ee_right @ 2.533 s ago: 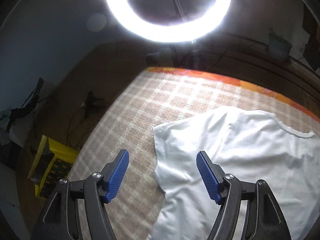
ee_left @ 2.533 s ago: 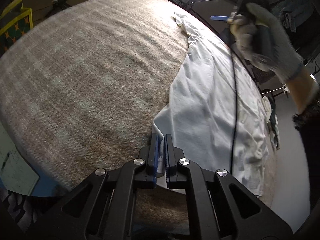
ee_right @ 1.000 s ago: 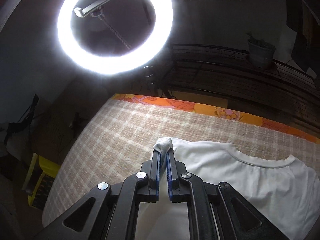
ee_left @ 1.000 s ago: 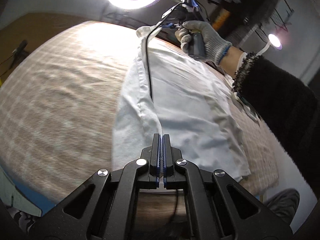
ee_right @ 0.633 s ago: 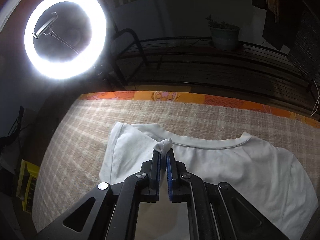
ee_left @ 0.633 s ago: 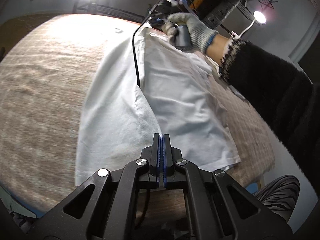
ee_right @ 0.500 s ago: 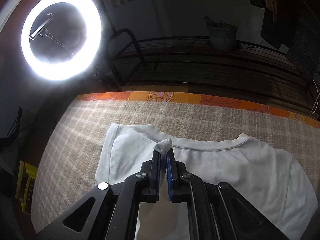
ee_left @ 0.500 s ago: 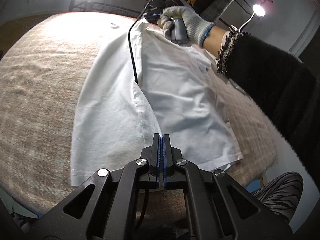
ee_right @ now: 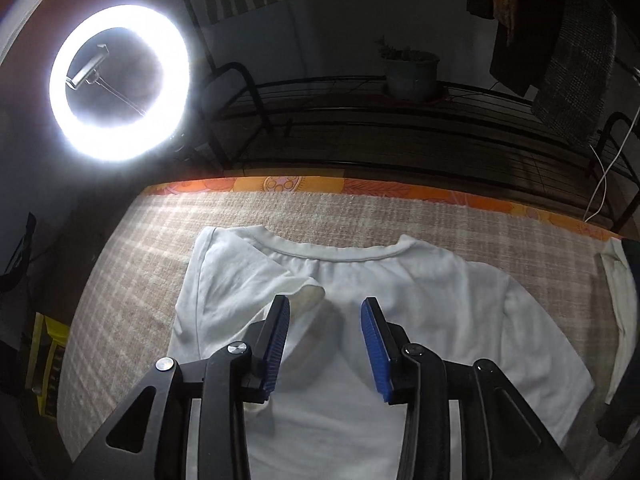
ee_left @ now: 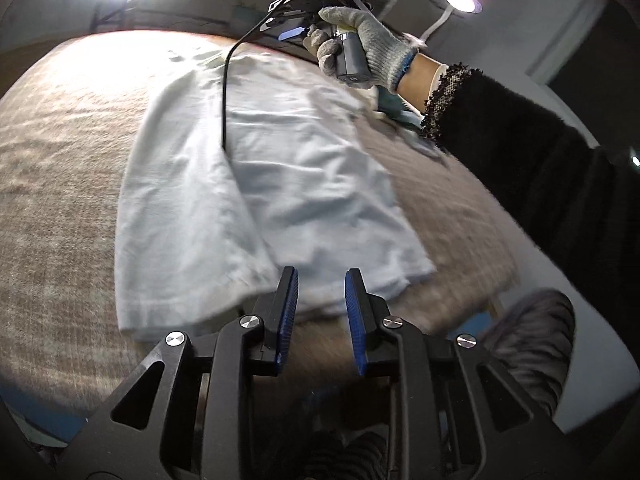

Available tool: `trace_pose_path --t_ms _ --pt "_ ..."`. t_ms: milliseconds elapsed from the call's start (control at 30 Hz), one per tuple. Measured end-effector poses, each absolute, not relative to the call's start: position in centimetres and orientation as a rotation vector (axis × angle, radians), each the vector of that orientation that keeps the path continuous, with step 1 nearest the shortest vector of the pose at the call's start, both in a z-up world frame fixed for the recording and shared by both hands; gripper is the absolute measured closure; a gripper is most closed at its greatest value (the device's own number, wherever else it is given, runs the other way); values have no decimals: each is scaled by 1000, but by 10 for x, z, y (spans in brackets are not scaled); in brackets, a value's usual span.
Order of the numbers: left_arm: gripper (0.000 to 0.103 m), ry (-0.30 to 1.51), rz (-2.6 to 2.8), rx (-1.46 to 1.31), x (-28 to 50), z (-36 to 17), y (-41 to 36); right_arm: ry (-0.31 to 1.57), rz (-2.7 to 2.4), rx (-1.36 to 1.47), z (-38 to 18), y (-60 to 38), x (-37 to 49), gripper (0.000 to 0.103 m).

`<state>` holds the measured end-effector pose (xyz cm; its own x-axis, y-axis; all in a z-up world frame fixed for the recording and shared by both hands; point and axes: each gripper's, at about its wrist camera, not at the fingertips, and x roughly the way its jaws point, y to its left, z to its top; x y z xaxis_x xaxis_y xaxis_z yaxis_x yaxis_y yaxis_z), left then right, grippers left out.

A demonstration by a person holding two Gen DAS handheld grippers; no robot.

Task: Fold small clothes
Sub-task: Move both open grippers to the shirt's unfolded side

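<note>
A white T-shirt (ee_left: 240, 184) lies flat on the beige checked cover, its left side folded over onto the body. My left gripper (ee_left: 318, 280) is open and empty just above the shirt's bottom hem. In the right wrist view the shirt (ee_right: 400, 300) shows its collar at the far end, with the left sleeve (ee_right: 248, 280) folded inward. My right gripper (ee_right: 325, 312) is open and empty, just above the sleeve's tip. It also shows in the left wrist view (ee_left: 304, 24), held by a gloved hand over the collar end.
The checked bed cover (ee_left: 60, 160) spreads to the left of the shirt. An orange patterned edge (ee_right: 360, 188) marks the far side. A ring light (ee_right: 120, 80) glares at the back left. Another white cloth (ee_right: 620, 300) lies at the right edge. A metal rack (ee_right: 400, 120) stands behind.
Both grippers carried the shirt's left edge and sleeve across onto the body, then opened and let go. The fold now lies on the shirt.
</note>
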<state>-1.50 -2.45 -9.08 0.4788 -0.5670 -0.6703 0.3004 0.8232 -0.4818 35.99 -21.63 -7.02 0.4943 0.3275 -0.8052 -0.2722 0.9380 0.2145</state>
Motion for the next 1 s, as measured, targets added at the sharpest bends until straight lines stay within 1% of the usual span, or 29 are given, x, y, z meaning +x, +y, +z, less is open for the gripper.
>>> trace_pose_path --t_ms 67,233,400,533,700,800,867,1000 --pt "80 920 -561 -316 -24 -87 -23 974 371 71 -58 -232 343 62" --pt "80 913 -568 -328 -40 -83 -14 925 367 86 -31 -273 291 62" --pt "80 884 -544 -332 -52 -81 -12 872 353 168 -15 -322 238 62" --pt "80 846 -517 -333 -50 -78 -9 829 357 222 -6 -360 203 62" --pt "81 791 -466 -260 -44 -66 -13 773 340 212 9 -412 160 62" --pt "80 792 -462 -224 -33 -68 -28 749 327 212 19 -451 138 59" --pt "81 795 -487 -204 -26 -71 -47 748 314 220 19 -472 130 50" --pt "80 801 -557 -125 -12 -82 -101 768 304 259 6 -503 121 49"
